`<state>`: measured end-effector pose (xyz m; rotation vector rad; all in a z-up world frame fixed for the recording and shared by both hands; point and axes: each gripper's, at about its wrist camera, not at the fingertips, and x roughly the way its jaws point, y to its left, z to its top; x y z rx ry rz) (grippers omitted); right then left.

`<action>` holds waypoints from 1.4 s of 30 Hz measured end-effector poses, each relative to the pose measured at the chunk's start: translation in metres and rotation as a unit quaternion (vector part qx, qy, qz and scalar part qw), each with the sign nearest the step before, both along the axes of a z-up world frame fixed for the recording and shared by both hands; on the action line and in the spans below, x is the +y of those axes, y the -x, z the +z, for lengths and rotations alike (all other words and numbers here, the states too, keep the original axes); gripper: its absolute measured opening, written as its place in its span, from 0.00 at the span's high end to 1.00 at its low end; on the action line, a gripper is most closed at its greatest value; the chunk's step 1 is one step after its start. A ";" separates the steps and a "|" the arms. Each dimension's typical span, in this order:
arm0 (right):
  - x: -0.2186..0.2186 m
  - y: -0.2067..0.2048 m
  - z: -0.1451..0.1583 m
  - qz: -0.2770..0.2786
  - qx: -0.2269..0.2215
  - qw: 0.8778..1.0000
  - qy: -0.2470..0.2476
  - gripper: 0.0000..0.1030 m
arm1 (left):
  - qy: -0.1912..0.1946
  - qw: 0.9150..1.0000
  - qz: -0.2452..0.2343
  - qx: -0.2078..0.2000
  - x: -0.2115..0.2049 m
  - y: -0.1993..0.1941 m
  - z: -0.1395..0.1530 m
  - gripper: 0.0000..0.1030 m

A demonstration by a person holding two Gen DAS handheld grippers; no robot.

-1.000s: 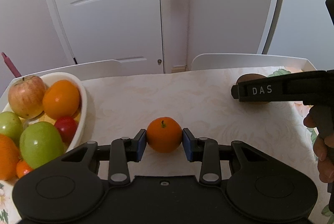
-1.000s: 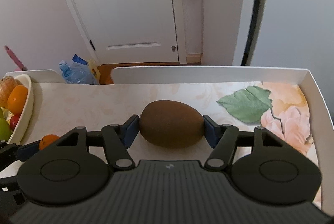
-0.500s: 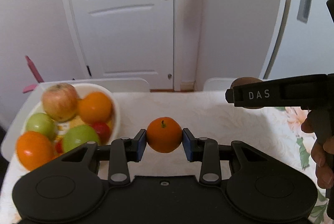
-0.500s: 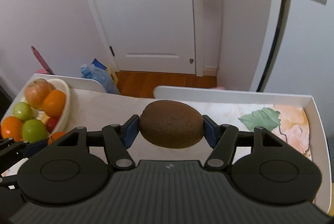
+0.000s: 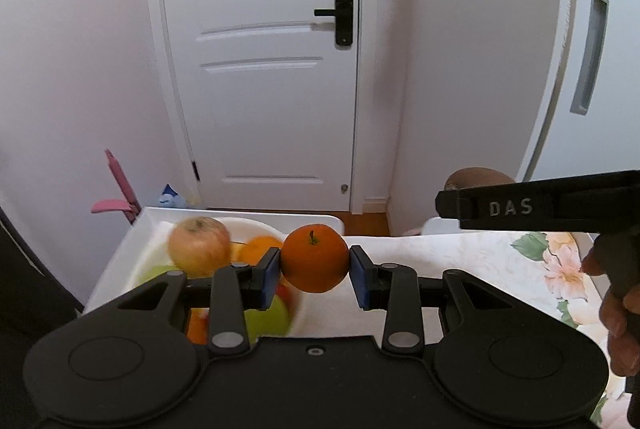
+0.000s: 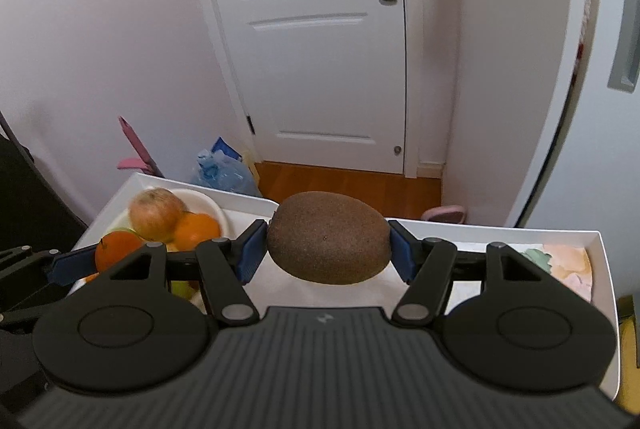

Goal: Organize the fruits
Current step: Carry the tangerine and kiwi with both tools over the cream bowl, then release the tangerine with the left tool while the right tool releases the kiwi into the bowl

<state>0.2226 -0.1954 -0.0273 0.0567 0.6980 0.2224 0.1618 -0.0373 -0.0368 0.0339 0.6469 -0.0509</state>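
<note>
My left gripper (image 5: pixel 314 279) is shut on a small orange (image 5: pixel 314 257) and holds it in the air above the right rim of the white fruit bowl (image 5: pixel 256 225). The bowl holds a reddish apple (image 5: pixel 199 246), an orange and green apples. My right gripper (image 6: pixel 328 256) is shut on a brown kiwi (image 6: pixel 329 237), held above the table to the right of the bowl (image 6: pixel 208 203). The small orange also shows in the right wrist view (image 6: pixel 117 249), and the kiwi shows in the left wrist view (image 5: pixel 476 177).
The fruit bowl sits at the left end of a white raised-edge tabletop (image 6: pixel 600 269) with a floral cloth (image 5: pixel 520 269). Behind are a white door (image 5: pixel 260 69), a pink object (image 5: pixel 120 185) and a blue bag (image 6: pixel 224 169) on the floor.
Both grippers have risen and tilted up with their fruit. The left gripper has moved left, from mid-table to above the bowl's right rim. The right gripper follows leftward.
</note>
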 end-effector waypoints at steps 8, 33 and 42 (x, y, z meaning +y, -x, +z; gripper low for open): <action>0.042 0.003 0.012 0.001 0.000 1.000 -0.005 0.24 | -0.017 1.000 -0.005 0.002 0.048 -0.008 0.007 0.61; 0.124 -0.039 -0.031 -0.047 0.041 0.998 -0.007 0.24 | -0.036 0.990 -0.107 0.079 0.103 -0.078 -0.069 0.61; 0.124 -0.043 -0.033 -0.059 0.045 0.997 -0.004 0.24 | -0.038 0.989 -0.122 0.078 0.099 -0.081 -0.074 0.16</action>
